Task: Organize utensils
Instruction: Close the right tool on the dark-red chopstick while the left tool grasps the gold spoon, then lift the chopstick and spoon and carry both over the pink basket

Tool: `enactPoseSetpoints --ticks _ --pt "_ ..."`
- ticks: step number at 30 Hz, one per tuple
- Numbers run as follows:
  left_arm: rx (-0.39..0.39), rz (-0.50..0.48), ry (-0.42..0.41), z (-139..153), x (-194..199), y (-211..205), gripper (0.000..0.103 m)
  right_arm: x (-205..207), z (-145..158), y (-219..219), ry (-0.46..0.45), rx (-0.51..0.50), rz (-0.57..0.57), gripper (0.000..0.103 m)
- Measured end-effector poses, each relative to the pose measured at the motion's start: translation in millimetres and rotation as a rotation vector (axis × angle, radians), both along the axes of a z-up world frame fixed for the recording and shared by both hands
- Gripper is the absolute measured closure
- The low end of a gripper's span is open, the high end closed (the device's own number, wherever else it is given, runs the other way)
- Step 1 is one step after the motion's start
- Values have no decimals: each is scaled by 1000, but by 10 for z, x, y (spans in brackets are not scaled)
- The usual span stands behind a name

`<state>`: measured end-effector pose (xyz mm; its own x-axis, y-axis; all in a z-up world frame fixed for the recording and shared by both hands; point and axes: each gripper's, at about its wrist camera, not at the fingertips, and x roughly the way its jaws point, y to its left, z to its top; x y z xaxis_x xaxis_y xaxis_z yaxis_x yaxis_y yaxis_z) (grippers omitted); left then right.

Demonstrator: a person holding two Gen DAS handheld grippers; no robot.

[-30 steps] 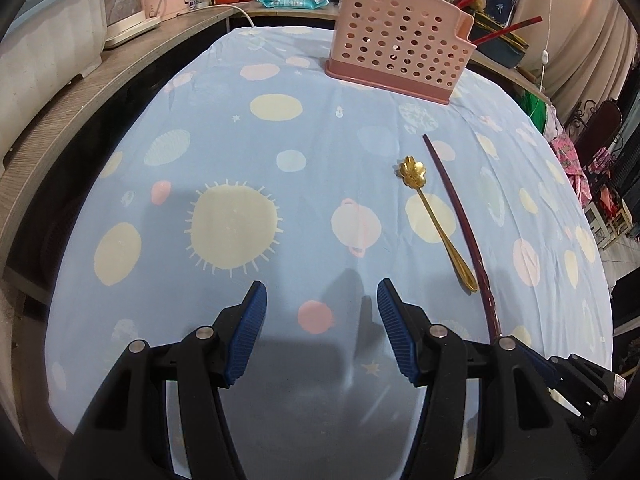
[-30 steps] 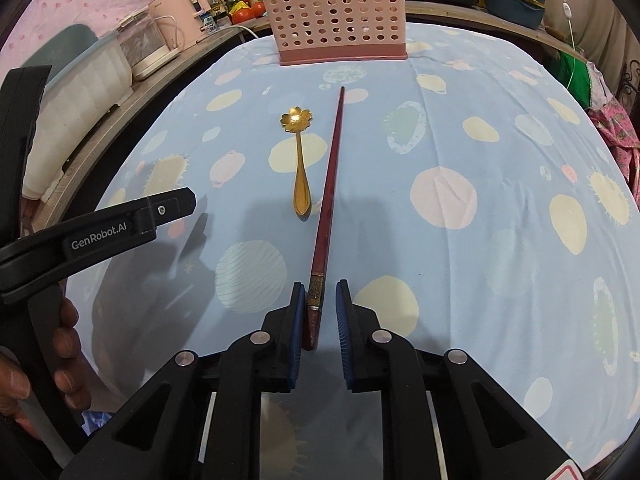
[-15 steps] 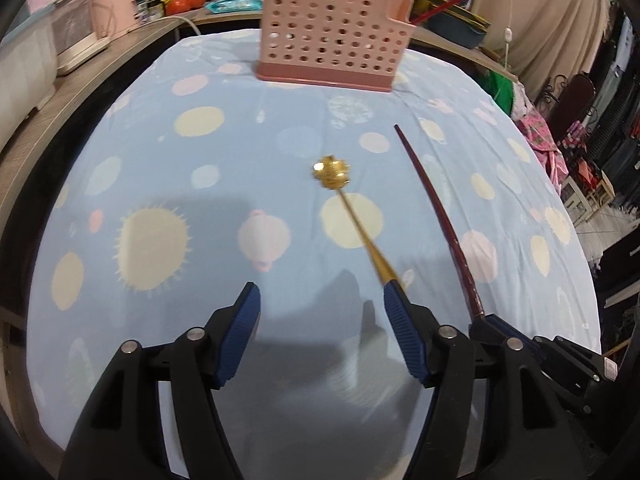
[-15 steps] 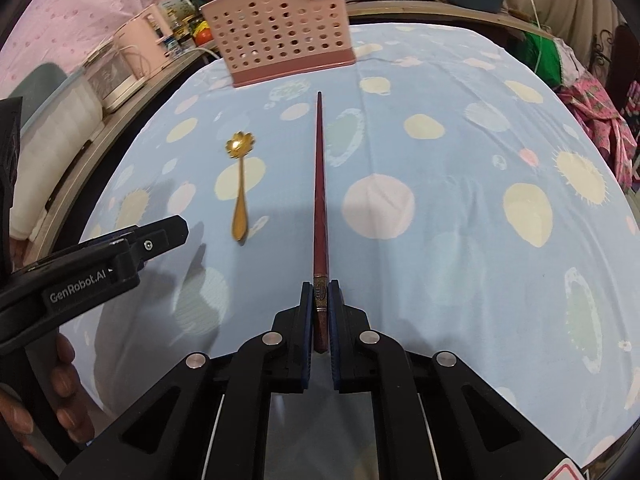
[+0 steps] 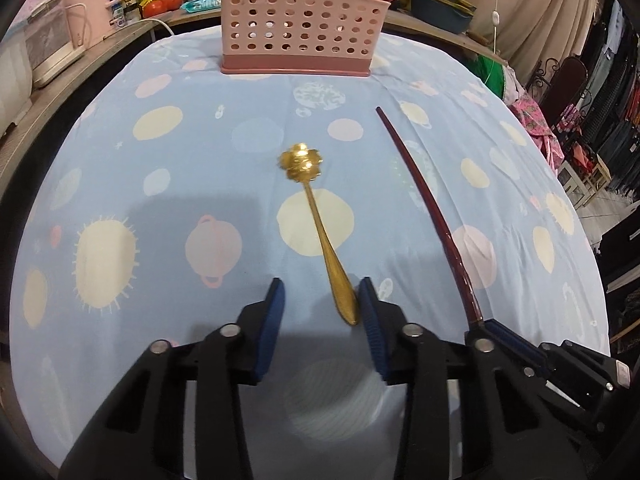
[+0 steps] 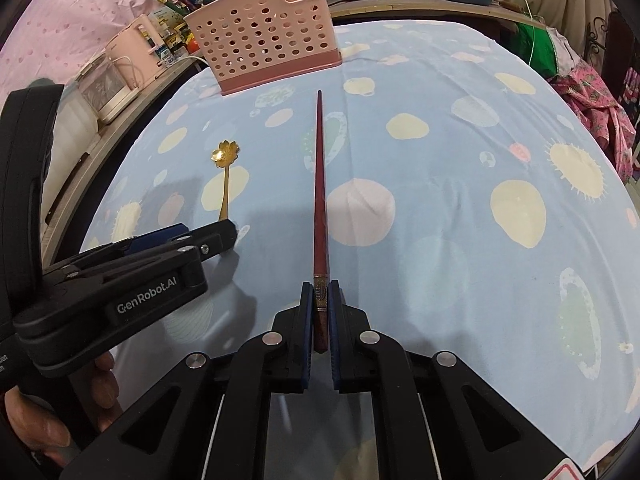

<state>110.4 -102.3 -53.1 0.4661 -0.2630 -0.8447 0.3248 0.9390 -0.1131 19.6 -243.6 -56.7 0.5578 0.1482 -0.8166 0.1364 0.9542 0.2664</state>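
Note:
A gold spoon (image 5: 320, 232) with a flower-shaped bowl lies on the blue cloth; it also shows in the right wrist view (image 6: 225, 172). My left gripper (image 5: 322, 294) is open, its jaws on either side of the spoon's handle end, the right pad close to it. My right gripper (image 6: 320, 300) is shut on the thick end of a dark red chopstick (image 6: 320, 184), which points toward a pink perforated utensil basket (image 6: 264, 46). The chopstick (image 5: 428, 204) and basket (image 5: 300, 20) also show in the left wrist view.
The table has a blue cloth (image 6: 460, 208) with planet and sun prints. A counter behind it holds pink appliances (image 5: 52, 44), jars and pots. Clothes and a chair (image 5: 568, 80) stand to the right. Red utensils stand in the basket.
My left gripper moved right and forward, and the spoon handle now lies between its jaws. My right gripper closed on the chopstick's end and holds it.

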Motion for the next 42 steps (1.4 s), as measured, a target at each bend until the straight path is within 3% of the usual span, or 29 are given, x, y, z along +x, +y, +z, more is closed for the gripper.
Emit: enactPoseSetpoints --ticks 4,11,22,27,30,42 --pt "-21 7 9 -2 9 100 92 5 6 17 0 0 3 96" --pt "-51 31 10 81 -37 263 92 -25 29 48 -4 -4 12 96" --pt "-88 68 -63 466 -118 462 93 -94 241 44 -53 -1 10 96" --pt "-109 86 -102 673 -106 542 95 -108 490 0 -114 5 -3 96" --pt "-120 86 -120 779 -80 565 102 -101 683 -62 -161 19 -17 96" --pt "-149 84 -179 1082 62 612 102 76 1351 -290 -337 45 -56 96"
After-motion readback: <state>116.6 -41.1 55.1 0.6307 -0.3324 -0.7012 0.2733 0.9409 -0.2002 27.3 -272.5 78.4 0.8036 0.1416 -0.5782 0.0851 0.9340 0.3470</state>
